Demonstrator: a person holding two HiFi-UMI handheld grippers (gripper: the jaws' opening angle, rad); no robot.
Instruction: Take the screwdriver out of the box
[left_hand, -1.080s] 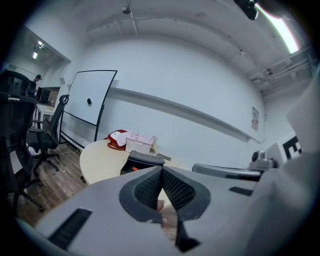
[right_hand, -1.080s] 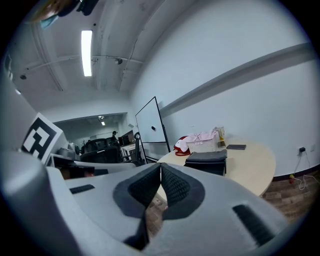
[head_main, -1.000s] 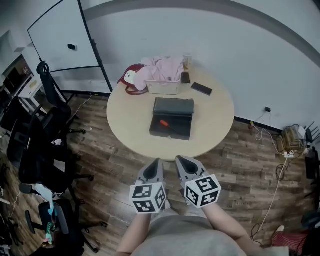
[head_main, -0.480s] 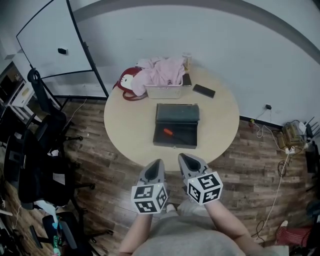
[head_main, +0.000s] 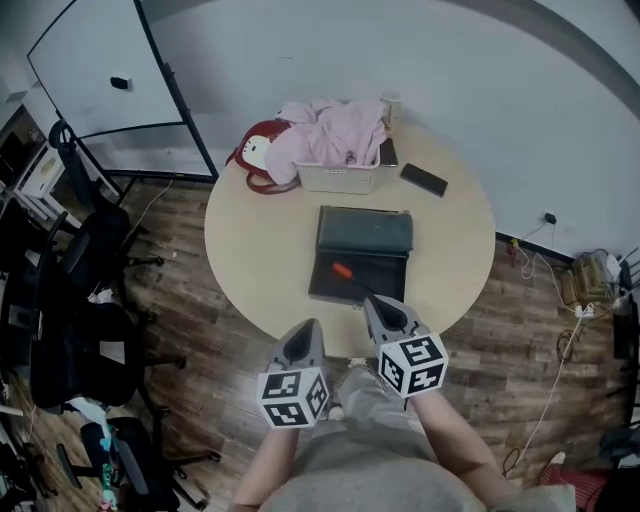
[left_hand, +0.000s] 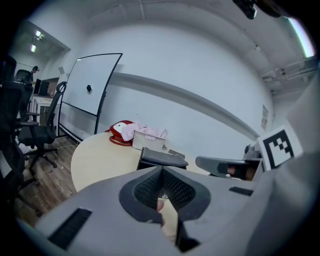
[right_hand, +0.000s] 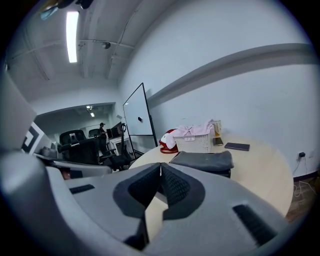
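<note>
Orange-handled screwdriver (head_main: 343, 270) lies exposed in the lid-back dark grey box (head_main: 365, 232) on the round pale wooden table (head_main: 250, 250); left gripper (head_main: 304, 335) and right gripper (head_main: 385, 312), jaws closed on nothing, hover near its front edge, apparently short of reach.

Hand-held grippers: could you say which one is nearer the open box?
The right hand-held gripper: its tip overlaps the box's near edge; the left hand-held gripper is farther back.

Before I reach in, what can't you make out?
- Screwdriver: both gripper views, hidden by the box wall.
- Its tip: head view, too thin, by the right gripper.
- Basket contents: every view, under the pink cloth.
</note>
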